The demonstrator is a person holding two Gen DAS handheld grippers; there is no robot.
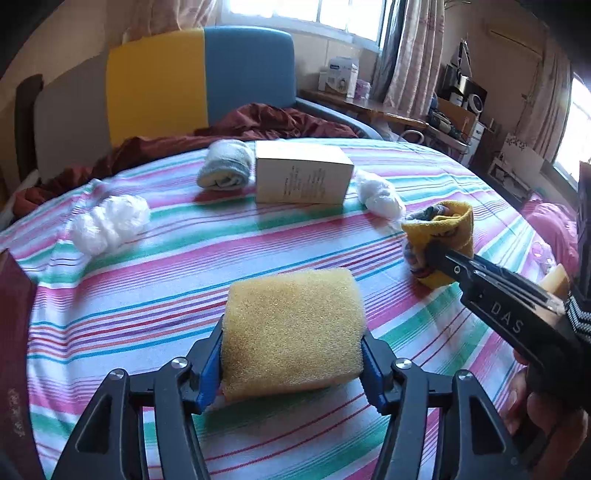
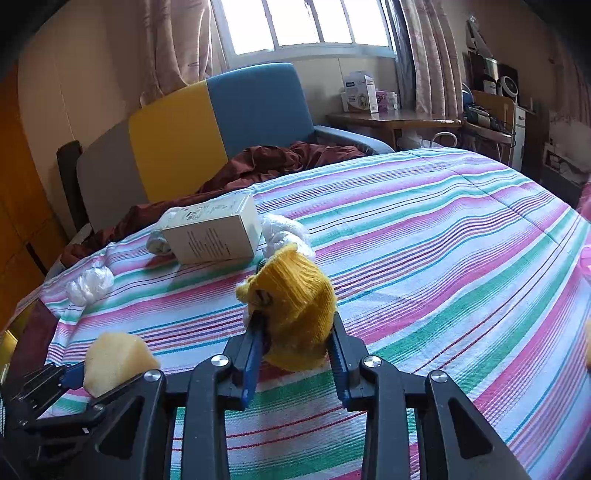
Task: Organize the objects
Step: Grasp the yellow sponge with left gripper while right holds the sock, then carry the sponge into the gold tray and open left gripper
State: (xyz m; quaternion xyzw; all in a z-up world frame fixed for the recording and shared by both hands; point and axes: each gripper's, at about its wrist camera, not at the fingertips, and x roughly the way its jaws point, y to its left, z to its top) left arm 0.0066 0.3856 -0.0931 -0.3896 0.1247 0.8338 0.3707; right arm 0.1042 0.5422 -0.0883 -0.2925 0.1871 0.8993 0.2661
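The striped bedspread [image 1: 155, 266] is carrying everything, and the white box [image 1: 303, 179] is lying near its far side. In front of the box, nearer to the camera, the left gripper [image 1: 291, 363] is clenching the yellow sponge [image 1: 291, 332] – right of the box, the right gripper [image 2: 295, 341] is grasping the yellow sock roll [image 2: 291, 306]. A grey sock roll [image 1: 226, 166] is touching the box's left side, and two white plastic wads [image 1: 110, 221] are lying beside it.

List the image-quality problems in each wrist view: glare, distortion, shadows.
Left wrist view: the window is blown out white, fisheye curves the striped bedspread into a dome, and the white box casts a soft shadow toward the camera. Right wrist view: the window is overexposed, dark vignette fills the corners, and the yellow sock stays sharp in the right gripper.
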